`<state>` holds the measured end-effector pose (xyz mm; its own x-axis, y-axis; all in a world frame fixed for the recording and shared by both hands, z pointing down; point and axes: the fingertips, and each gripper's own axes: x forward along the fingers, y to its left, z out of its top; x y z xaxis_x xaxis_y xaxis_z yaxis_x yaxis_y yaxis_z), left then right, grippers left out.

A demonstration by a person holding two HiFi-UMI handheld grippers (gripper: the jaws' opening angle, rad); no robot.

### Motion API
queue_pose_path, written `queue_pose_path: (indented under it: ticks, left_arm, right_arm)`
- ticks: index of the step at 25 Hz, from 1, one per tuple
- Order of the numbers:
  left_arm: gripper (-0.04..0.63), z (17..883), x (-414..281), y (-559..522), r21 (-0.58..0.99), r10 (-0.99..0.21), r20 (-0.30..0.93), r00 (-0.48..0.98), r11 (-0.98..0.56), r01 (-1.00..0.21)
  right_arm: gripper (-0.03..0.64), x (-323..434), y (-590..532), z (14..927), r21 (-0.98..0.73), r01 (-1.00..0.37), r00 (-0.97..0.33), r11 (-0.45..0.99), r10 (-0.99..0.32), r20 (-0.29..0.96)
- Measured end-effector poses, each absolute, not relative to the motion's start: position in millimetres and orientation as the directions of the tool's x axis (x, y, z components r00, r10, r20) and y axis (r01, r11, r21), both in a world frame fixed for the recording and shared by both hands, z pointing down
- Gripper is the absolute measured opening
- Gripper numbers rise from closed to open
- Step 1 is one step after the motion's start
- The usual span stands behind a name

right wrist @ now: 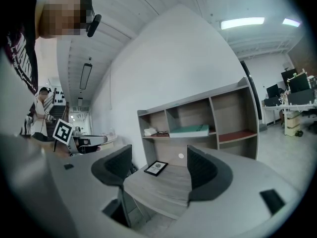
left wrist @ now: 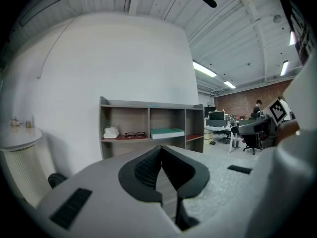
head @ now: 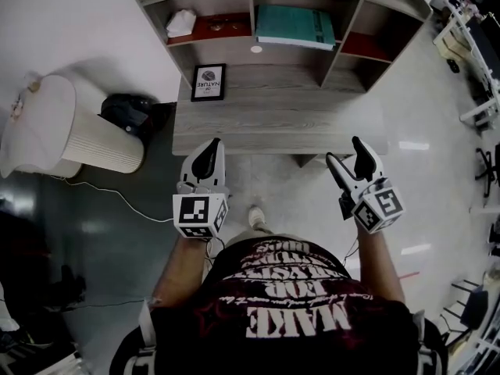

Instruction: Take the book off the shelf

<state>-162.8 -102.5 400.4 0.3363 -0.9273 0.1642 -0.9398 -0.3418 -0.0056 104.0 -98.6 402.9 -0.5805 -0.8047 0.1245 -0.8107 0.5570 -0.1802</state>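
Observation:
A teal book (head: 295,25) lies flat in the middle compartment of the grey shelf (head: 254,9) at the back of the desk; it also shows in the left gripper view (left wrist: 167,131) and the right gripper view (right wrist: 188,129). My left gripper (head: 209,156) is held near the desk's front edge, jaws shut with nothing between them. My right gripper (head: 347,157) hovers at the front right of the desk, jaws open and empty. Both are well short of the book.
A framed picture (head: 208,82) leans on the desk (head: 266,119) below the shelf. A white object (head: 180,23) and glasses (head: 221,26) lie in the left compartment. A white cylindrical unit (head: 70,127) and a black item (head: 129,111) stand left of the desk.

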Motion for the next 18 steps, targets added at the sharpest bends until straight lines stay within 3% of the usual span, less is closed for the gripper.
queue_pose_path:
  ticks: [11,18]
  left_arm:
    - [0.006,387.0,-195.0,-146.8,0.002,-0.924,0.108,0.366,-0.368,-0.930]
    - [0.006,403.8,-197.9,-160.6,0.027,-0.919,0.146,0.367,-0.367,-0.930]
  right_arm:
    - [0.345,74.0,-125.0,400.1,-0.178,-0.834,-0.547,0.523,-0.826,0.135]
    - [0.339,80.0,-131.8,415.3,-0.219,-0.841,-0.532,0.494,-0.831,0.166]
